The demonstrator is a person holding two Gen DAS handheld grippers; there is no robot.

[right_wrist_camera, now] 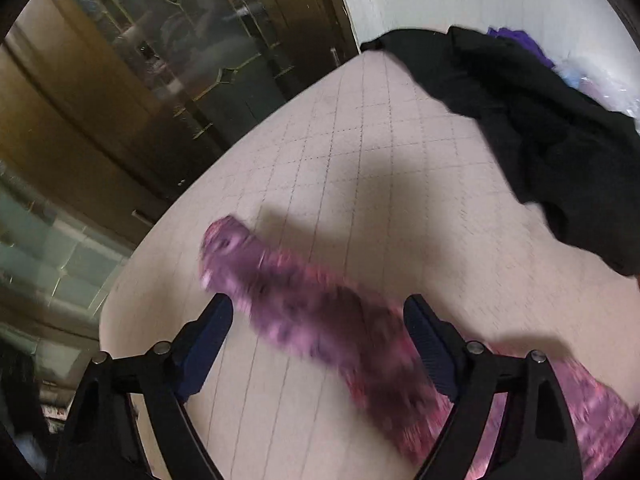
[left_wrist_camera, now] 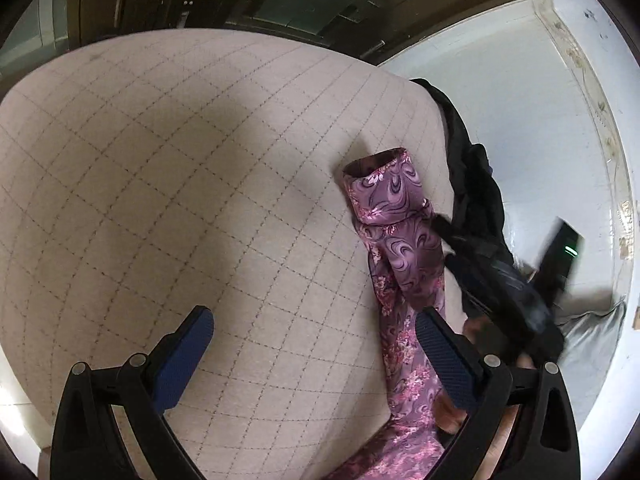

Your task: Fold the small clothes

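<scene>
The purple garment (left_wrist_camera: 400,248) is stretched unfolded along the right side of the table (left_wrist_camera: 160,160). Both the left gripper (left_wrist_camera: 314,344) and the right gripper (right_wrist_camera: 318,340) are spread, nothing gripped. Folding is judged hardly begun; the black clothes (right_wrist_camera: 540,120) wait at the far right.

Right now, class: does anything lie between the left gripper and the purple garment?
Nothing visible does. The open left gripper hovers over bare quilted surface, and the purple garment lies right beside its right finger. The black clothes lie beyond.

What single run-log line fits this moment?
left gripper: open | right gripper: open | purple floral garment: unfolded on checked cloth | black clothes: beside
</scene>
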